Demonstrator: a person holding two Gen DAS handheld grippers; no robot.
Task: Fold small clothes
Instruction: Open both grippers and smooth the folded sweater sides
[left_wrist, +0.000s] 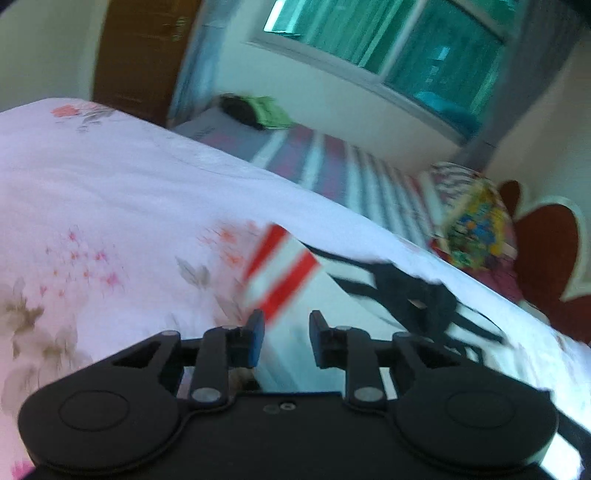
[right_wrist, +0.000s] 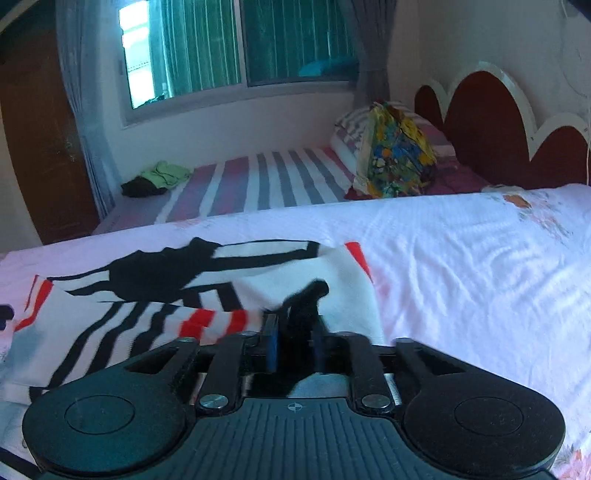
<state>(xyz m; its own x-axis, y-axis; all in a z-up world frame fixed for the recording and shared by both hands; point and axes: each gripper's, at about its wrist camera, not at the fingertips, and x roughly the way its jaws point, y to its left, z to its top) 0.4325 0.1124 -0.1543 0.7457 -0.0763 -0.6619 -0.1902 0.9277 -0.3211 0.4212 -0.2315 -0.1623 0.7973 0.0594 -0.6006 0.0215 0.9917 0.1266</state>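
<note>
Lying spread across a floral bedsheet (right_wrist: 461, 258), a small white shirt (right_wrist: 343, 280) with a black spider print and red-striped sleeves awaits folding. The right gripper (right_wrist: 293, 328) has its jaws drawn close on a pinch of the garment's dark-printed fabric, apparently so an edge can be lifted and carried across the body of the shirt. The left gripper (left_wrist: 286, 332) hovers with its jaws parted and nothing visibly between them, just short of a red-striped sleeve (left_wrist: 279, 273); that view is blurred, so contact cannot be judged. Its placement at the opposite side suggests a two-handed fold is in preparation. Beyond the sheet lie a striped mattress (right_wrist: 258, 181), a colourful bag (right_wrist: 399, 155) and a green cloth (right_wrist: 166, 173). No brand, label or legible writing appears anywhere.
</note>
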